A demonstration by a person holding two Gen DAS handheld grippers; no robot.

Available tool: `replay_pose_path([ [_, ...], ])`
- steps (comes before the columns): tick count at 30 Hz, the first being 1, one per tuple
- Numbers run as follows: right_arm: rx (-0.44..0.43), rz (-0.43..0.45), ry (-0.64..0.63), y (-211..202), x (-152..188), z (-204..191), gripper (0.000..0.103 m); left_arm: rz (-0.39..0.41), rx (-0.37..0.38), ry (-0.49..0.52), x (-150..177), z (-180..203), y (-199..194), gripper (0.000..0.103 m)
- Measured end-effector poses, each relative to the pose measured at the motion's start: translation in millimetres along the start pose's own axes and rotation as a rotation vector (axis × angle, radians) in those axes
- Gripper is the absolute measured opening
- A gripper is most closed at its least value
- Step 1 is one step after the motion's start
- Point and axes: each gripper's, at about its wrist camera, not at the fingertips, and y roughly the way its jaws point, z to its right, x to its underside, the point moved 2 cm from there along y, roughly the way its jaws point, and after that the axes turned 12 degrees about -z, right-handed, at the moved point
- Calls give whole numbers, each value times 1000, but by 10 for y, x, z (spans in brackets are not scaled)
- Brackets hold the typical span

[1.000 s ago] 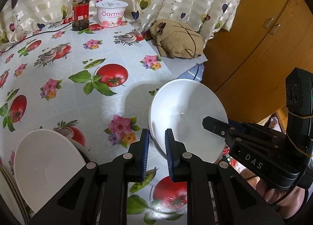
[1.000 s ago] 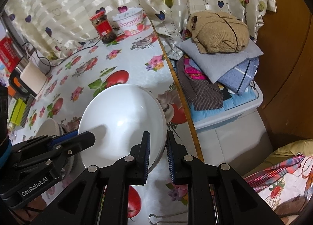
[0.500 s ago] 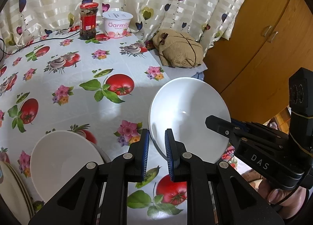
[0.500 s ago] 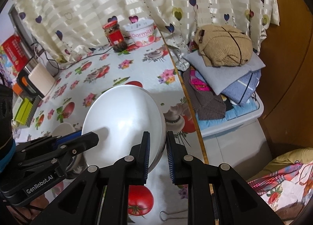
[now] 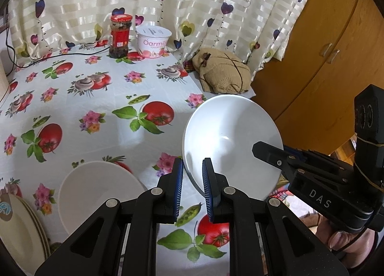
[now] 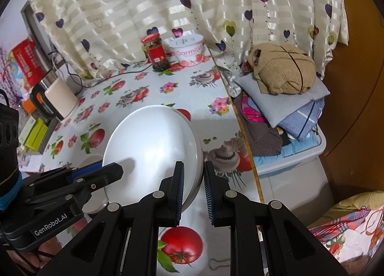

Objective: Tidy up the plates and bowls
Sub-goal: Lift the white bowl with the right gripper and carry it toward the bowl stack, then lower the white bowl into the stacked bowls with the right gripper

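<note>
Two grippers share one white bowl (image 5: 230, 146), and that shared hold is where I judge the trouble lies. From the left wrist, the left gripper (image 5: 191, 188) has its blue pads on either side of the bowl's near rim, clamped on it as far as the view shows, with the bowl tipped up on edge and lifted above the flowered tablecloth (image 5: 100, 108) near the table's right edge. The right gripper (image 5: 283, 156) reaches in from the right, one dark finger lying across the bowl's inner face; its other finger is hidden behind the bowl. Lower left sit a second white bowl (image 5: 96, 194) and a stack of cream plates (image 5: 21, 225), likely where this one belongs. From the right wrist, the right gripper (image 6: 193, 190) straddles the bowl's (image 6: 148, 156) thick rim, pads close against it, while the left gripper (image 6: 105, 172) grips the far side. If the two hands pull unevenly, or one lets go before the other has a firm bite, the glazed rim could slide out and the bowl drop onto the table or over the edge toward the folded clothes (image 6: 283, 98). Setting it down tilted could also knock the bowl below.
</note>
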Motion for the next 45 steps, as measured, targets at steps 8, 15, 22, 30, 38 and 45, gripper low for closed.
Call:
replay_pose_path([
  [8,-8,11,-36,-46,-38,-203,17,25,-15,-27,41,-142,-140,17],
  [15,-22,8,-71,-36,-55,-395,17,45,-29,-57,112,-282,-256,17],
  [22,-32,4,-102,-26,-46,-554,17,59,-30,-85,191,-401,-346,17],
  [30,-42,-1,-133,-7,-35,-714,17,68,-40,-120,271,-536,-443,17],
  [38,-60,-14,-168,50,-30,-898,17,74,-64,-159,357,-687,-525,17],
  [45,-81,-43,-198,180,-24,-1044,17,60,-91,-193,434,-820,-519,17],
])
